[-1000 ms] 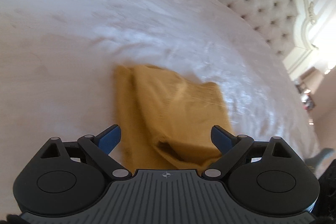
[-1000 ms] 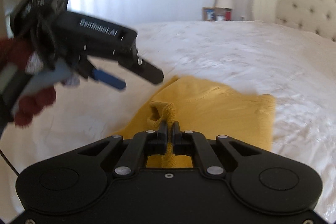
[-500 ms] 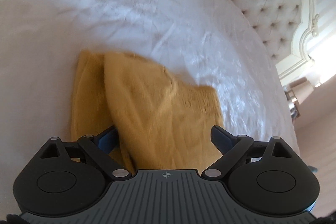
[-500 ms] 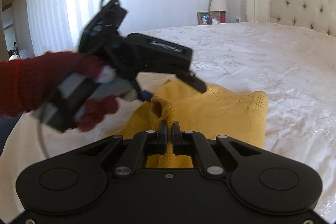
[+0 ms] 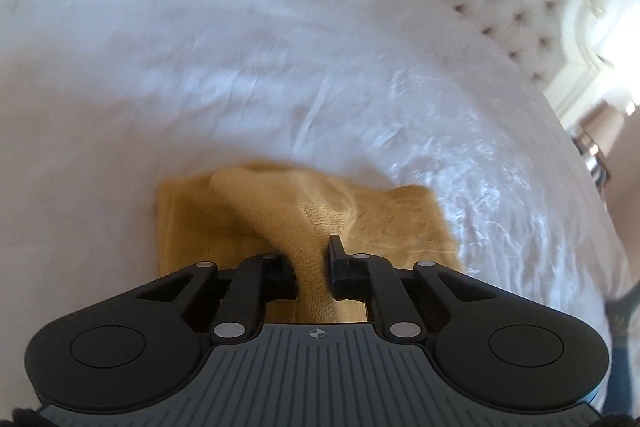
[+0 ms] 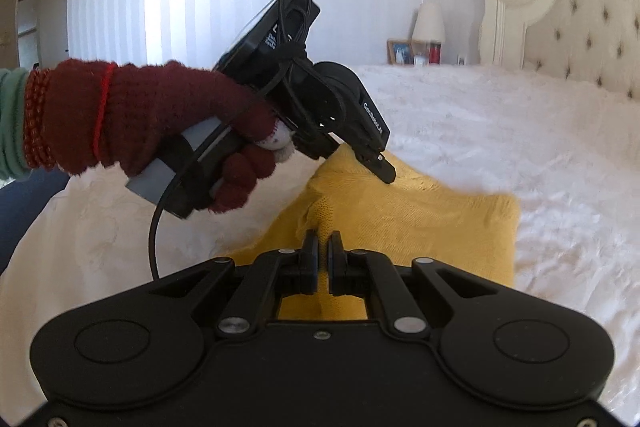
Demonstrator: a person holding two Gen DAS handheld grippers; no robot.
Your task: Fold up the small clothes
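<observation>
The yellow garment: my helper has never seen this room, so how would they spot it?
Find the bed with the white cover and tufted headboard. On its near part lies the yellow garment, a knit piece. It is the only coloured thing on the cover, pinched by both grippers.

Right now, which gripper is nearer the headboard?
Left. The left gripper grips the yellow garment's farther part, toward the headboard; the right gripper pinches its near edge.
</observation>
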